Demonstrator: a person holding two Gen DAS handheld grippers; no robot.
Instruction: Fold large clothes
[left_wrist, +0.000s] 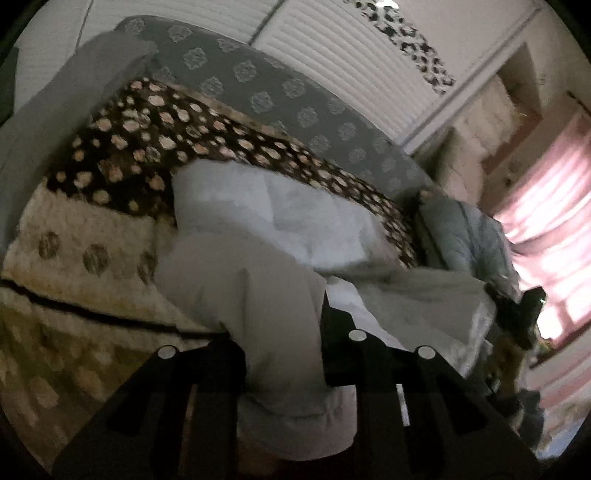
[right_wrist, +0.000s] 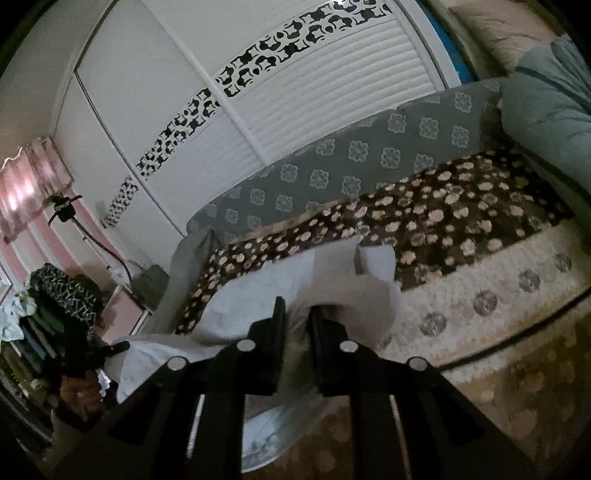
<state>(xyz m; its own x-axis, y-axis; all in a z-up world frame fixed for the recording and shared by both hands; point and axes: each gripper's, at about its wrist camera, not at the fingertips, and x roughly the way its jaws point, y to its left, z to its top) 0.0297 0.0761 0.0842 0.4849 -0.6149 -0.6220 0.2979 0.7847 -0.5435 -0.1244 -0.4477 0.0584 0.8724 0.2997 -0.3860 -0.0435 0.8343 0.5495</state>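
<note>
You face a dim bedroom, where a bed (right_wrist: 480, 325) lies under a cream and dark-brown spotted blanket (right_wrist: 424, 225) with a grey medallion-print cover (right_wrist: 332, 173) at its far side. Behind it runs a white wardrobe (right_wrist: 325, 99) with louvred doors and a black cut-out band (right_wrist: 258, 59). To one side, pink curtains (left_wrist: 550, 206) glow with daylight, and a cluttered shelf (right_wrist: 40, 321) stands near the pink wall.

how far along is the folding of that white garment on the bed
Early. No finished fold shows. In hand: the left gripper and right gripper each pinch an edge of the white garment, raised above the spotted blanket. Left: laying it over, squaring it, all further folds.
</note>
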